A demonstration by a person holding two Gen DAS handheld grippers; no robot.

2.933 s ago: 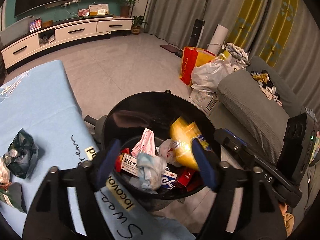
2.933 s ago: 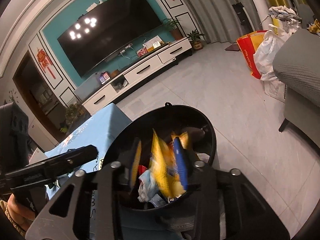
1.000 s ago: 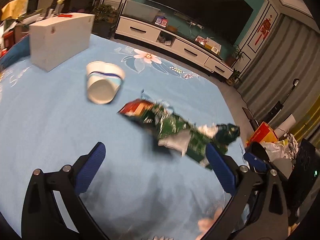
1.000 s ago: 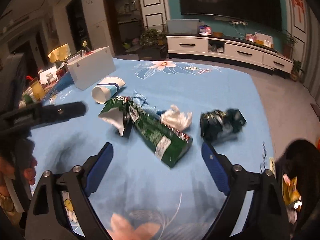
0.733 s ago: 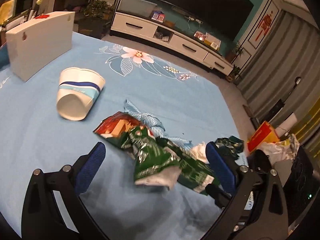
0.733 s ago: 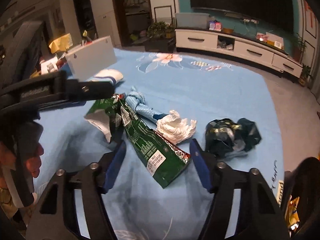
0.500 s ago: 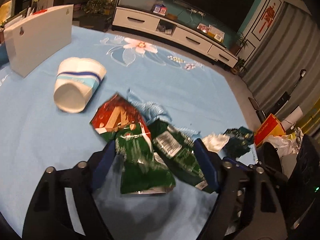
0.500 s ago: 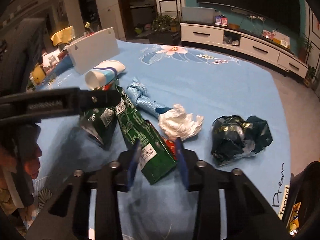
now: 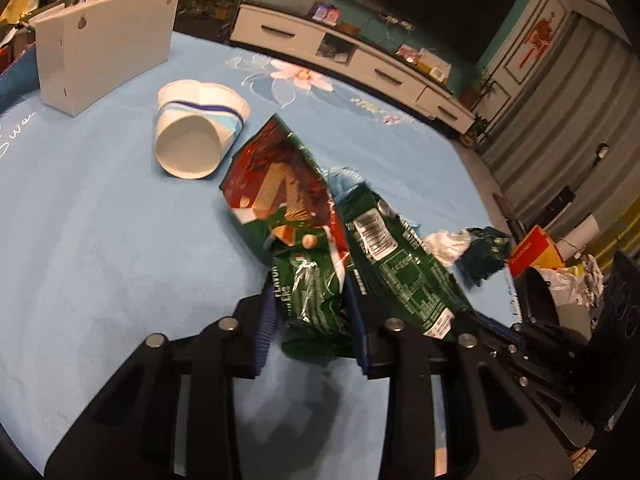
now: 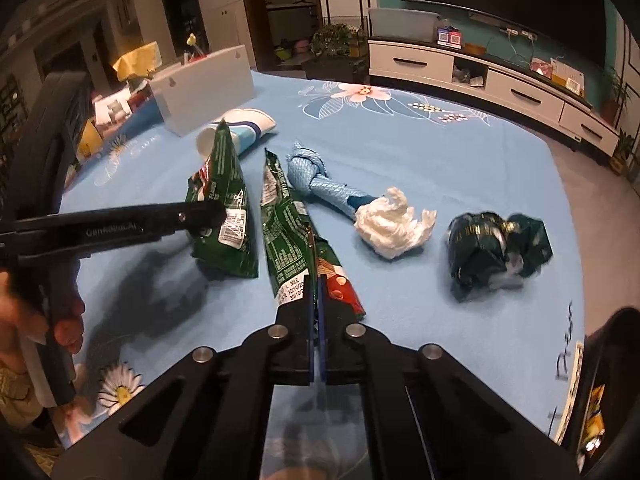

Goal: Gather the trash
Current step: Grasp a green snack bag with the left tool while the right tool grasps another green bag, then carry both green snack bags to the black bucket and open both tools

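Trash lies on a blue tablecloth (image 9: 100,216). My left gripper (image 9: 312,312) is shut on a green and red wafer wrapper (image 9: 292,208), which also shows in the right wrist view (image 10: 224,204). My right gripper (image 10: 316,308) is shut on a second green wrapper (image 10: 288,224), lying beside the first in the left wrist view (image 9: 404,272). Loose on the cloth are a tipped white paper cup (image 9: 196,136), a blue wrapper (image 10: 320,184), a white tissue wad (image 10: 392,224) and a crumpled dark green bag (image 10: 496,248).
A white box (image 9: 104,44) stands at the table's far left. The black trash bin (image 10: 612,380) sits past the table's right edge, partly in view. A TV cabinet (image 10: 480,68) lines the far wall.
Both grippers moved from over the trash bin to the table, came down on the wrappers and closed, the left on the wafer wrapper, the right on the other green wrapper.
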